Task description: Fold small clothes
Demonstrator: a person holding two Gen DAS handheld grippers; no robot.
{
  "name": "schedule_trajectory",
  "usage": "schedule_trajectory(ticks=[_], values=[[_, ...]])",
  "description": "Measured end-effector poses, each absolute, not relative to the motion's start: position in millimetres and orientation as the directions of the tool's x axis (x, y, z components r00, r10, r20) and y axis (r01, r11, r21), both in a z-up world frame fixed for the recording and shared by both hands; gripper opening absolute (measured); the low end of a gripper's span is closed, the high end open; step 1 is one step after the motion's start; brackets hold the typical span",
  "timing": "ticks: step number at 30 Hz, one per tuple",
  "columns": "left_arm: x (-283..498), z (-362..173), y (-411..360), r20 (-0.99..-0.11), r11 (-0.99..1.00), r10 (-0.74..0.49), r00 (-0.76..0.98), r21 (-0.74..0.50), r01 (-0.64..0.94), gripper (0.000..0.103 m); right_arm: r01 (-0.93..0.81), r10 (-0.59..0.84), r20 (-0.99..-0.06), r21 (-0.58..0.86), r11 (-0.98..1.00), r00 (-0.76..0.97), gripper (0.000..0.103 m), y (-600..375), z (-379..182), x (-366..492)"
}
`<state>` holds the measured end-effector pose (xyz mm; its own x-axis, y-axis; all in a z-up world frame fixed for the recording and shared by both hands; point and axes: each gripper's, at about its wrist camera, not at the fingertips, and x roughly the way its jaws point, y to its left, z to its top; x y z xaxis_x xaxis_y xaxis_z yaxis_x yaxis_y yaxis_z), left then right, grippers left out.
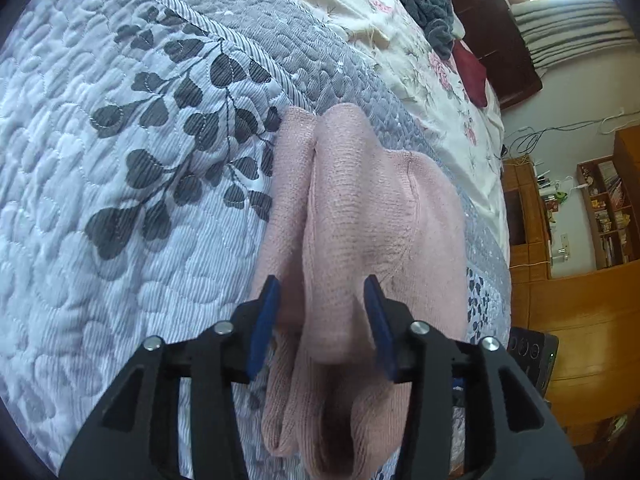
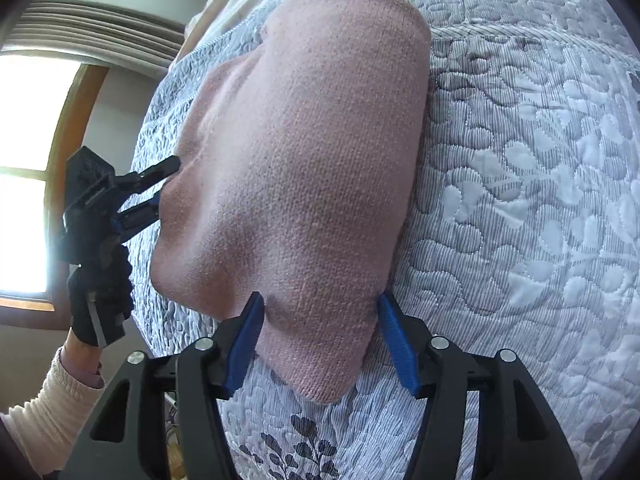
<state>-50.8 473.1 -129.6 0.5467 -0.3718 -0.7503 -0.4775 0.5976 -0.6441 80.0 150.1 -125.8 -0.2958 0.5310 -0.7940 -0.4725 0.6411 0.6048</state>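
Our left gripper (image 1: 322, 280) has its blue fingers apart around a fold of the pink cloth (image 1: 360, 208). Our right gripper (image 2: 320, 300) is apart too, at the cloth's 6 o'clock corner. We see it lying on the grey quilt (image 2: 520, 200).

Around the pink knitted garment (image 1: 352, 208), the quilted bedspread (image 1: 120, 160) lies bare on its leaf-printed side, giving open passage there. Beyond the garment's far end, a grey crumpled cloth (image 1: 428, 4) and a dark red item (image 1: 472, 72) sit on the floral sheet (image 1: 420, 92), well apart from it. The left hand-held gripper (image 2: 160, 190) crowds the garment's window-side edge; the right hand-held gripper (image 2: 320, 312) straddles its near corner, jaws spread.
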Motion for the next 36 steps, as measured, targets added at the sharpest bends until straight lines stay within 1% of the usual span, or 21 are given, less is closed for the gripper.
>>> schedule_trajectory(ticks=[4, 5, 8, 10, 11, 12, 13, 14, 16, 18, 21, 25, 26, 27, 28, 29, 30, 31, 32, 33, 36], values=[[-76, -104, 453, -0.739, 0.628, -0.381, 0.556, -0.648, -0.431, 0.058, -0.43, 0.544, -0.777, 0.629, 0.648, -0.317, 0.064, 142, -133, 76], [-79, -101, 445, -0.738, 0.634, -0.387, 0.552, -0.648, -0.421, 0.061, -0.418, 0.545, -0.773, 0.634, 0.65, -0.324, 0.064, 139, -136, 74], [-84, -107, 425, -0.75, 0.642, -0.415, 0.516, -0.643, -0.418, 0.06, -0.374, 0.556, -0.755, 0.656, 0.656, -0.347, 0.064, 136, -147, 70], [-85, -120, 416, -0.768, 0.648, -0.422, 0.482, -0.627, -0.432, 0.051, -0.352, 0.565, -0.744, 0.668, 0.656, -0.357, 0.064, 137, -151, 67], [-85, -126, 413, -0.772, 0.649, -0.426, 0.471, -0.624, -0.435, 0.033, -0.352, 0.564, -0.745, 0.666, 0.658, -0.355, 0.063, 138, -151, 67], [-86, -131, 413, -0.762, 0.637, -0.445, 0.471, -0.639, -0.432, 0.013, -0.36, 0.563, -0.749, 0.662, 0.658, -0.349, 0.057, 140, -150, 67], [-87, -135, 414, -0.749, 0.617, -0.465, 0.472, -0.656, -0.435, 0.009, -0.375, 0.564, -0.751, 0.66, 0.651, -0.343, 0.047, 141, -147, 66], [-88, -137, 416, -0.74, 0.6, -0.469, 0.482, -0.667, -0.441, 0.008, -0.394, 0.559, -0.758, 0.652, 0.648, -0.335, 0.044, 144, -144, 65], [-93, -137, 423, -0.732, 0.588, -0.463, 0.5, -0.675, -0.445, 0.006, -0.428, 0.543, -0.776, 0.63, 0.648, -0.319, 0.033, 148, -140, 63], [-100, -140, 430, -0.731, 0.578, -0.462, 0.502, -0.677, -0.455, 0.006, -0.435, 0.54, -0.781, 0.624, 0.65, -0.314, 0.029, 149, -140, 61], [-107, -153, 435, -0.733, 0.561, -0.473, 0.488, -0.678, -0.475, 0.006, -0.429, 0.53, -0.787, 0.617, 0.66, -0.316, 0.027, 146, -145, 60], [-109, -164, 436, -0.732, 0.556, -0.478, 0.485, -0.68, -0.478, 0.006, -0.425, 0.522, -0.79, 0.613, 0.666, -0.322, 0.027, 149, -151, 58], [-107, -163, 435, -0.735, 0.564, -0.478, 0.481, -0.677, -0.473, 0.007, -0.422, 0.523, -0.787, 0.617, 0.664, -0.328, 0.027, 149, -151, 59], [-105, -162, 433, -0.742, 0.576, -0.474, 0.475, -0.669, -0.469, 0.011, -0.424, 0.522, -0.785, 0.62, 0.66, -0.334, 0.029, 149, -151, 60], [-103, -158, 432, -0.746, 0.59, -0.468, 0.473, -0.663, -0.462, 0.013, -0.43, 0.52, -0.785, 0.619, 0.657, -0.335, 0.035, 145, -150, 61], [-102, -153, 431, -0.748, 0.6, -0.463, 0.475, -0.659, -0.453, 0.018, -0.435, 0.52, -0.786, 0.618, 0.655, -0.333, 0.038, 142, -147, 64], [-101, -148, 432, -0.754, 0.612, -0.456, 0.472, -0.651, -0.449, 0.035, -0.442, 0.524, -0.787, 0.617, 0.651, -0.325, 0.04, 139, -143, 67], [-99, -143, 433, -0.76, 0.62, -0.447, 0.472, -0.643, -0.449, 0.048, -0.445, 0.532, -0.785, 0.618, 0.648, -0.316, 0.044, 139, -138, 71], [-97, -137, 436, -0.77, 0.629, -0.426, 0.476, -0.63, -0.456, 0.071, -0.441, 0.548, -0.78, 0.624, 0.644, -0.303, 0.046, 136, -134, 74], [-95, -131, 440, -0.769, 0.634, -0.408, 0.491, -0.626, -0.455, 0.076, -0.436, 0.567, -0.772, 0.633, 0.64, -0.288, 0.05, 134, -129, 79], [-84, -124, 457, -0.759, 0.625, -0.399, 0.514, -0.636, -0.453, 0.077, -0.414, 0.612, -0.749, 0.656, 0.631, -0.253, 0.059, 129, -122, 98]])
